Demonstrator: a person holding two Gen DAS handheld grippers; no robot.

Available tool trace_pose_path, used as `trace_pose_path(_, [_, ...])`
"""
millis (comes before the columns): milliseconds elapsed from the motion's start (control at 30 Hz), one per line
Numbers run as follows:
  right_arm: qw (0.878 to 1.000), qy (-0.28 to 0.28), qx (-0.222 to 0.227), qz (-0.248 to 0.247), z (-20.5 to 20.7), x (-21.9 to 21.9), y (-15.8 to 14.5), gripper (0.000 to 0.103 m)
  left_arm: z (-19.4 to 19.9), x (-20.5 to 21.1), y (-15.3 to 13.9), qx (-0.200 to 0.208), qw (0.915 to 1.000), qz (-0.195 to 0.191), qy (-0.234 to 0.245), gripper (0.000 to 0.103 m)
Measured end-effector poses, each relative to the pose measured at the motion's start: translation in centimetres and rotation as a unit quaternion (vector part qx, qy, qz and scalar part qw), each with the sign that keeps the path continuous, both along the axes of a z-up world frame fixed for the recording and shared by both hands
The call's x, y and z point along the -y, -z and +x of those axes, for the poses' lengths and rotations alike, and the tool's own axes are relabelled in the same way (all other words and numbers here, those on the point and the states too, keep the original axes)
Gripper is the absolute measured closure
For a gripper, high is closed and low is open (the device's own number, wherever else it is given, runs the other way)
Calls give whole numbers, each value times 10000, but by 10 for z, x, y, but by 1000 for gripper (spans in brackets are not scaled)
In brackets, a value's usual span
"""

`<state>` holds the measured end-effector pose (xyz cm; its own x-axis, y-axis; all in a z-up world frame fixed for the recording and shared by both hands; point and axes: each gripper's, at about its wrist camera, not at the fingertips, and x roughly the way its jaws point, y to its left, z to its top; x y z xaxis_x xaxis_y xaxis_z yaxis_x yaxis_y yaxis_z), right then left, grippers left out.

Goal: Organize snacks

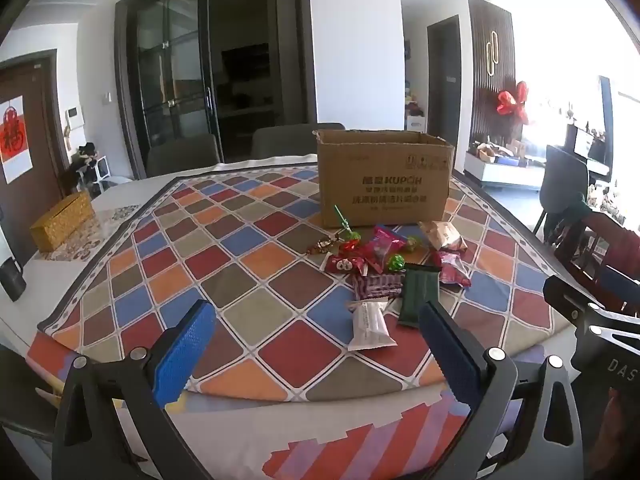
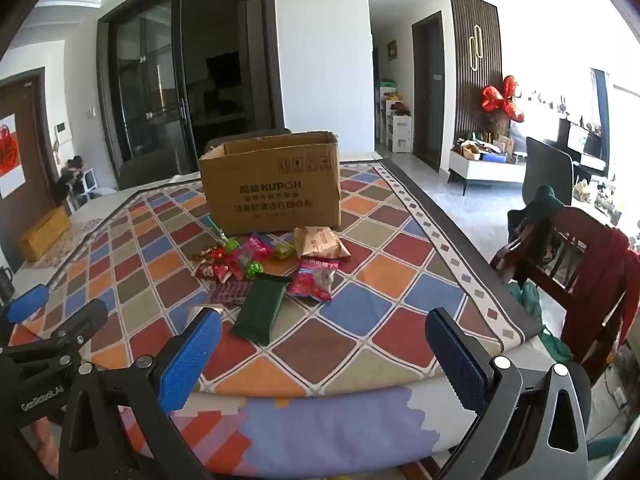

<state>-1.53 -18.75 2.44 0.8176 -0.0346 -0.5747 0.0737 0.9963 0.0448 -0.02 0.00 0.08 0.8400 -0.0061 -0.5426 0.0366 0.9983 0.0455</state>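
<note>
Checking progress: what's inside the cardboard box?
Cannot tell. The cardboard box is open-topped, but its walls hide the inside. The snacks in view lie on the tablecloth before it.

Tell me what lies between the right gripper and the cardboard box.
In the right wrist view, the snack pile lies between the right gripper and the box: nearest is the dark green packet, then small red and pink wrappers and a tan packet by the box.

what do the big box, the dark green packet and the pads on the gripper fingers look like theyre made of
Box: corrugated cardboard, matte brown, with ragged flap edges and printed text.
Dark green packet: probably plastic film wrapper, dull sheen, crimped end seam.
Finger pads: likely rubber or textured plastic, blue, with a fine dotted grip pattern.
</note>
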Motion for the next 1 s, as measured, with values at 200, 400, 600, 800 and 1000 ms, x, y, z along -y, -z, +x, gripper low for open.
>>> trace_pose_path(200, [10000, 3, 33, 46, -2, 1, -2, 0, -2, 0, 0, -2, 10000, -28, 31, 0])
trace_pose_path(400, [10000, -9, 49, 16, -1, 1, 0, 0, -3, 5, -10, 53, 9999, -20, 111, 0])
trace_pose_path(600, [10000, -7, 96, 10, -5, 0, -5, 0, -6, 2, -8, 100, 9999, -49, 112, 0])
trace_pose_path(800, [9999, -11, 139, 14, -7, 2, -6, 0, -6, 1, -8, 102, 9999, -46, 113, 0])
trace_pose_path(1000, [9999, -4, 157, 4, -7, 0, -6, 0, -7, 1, -9, 114, 9999, -55, 115, 0])
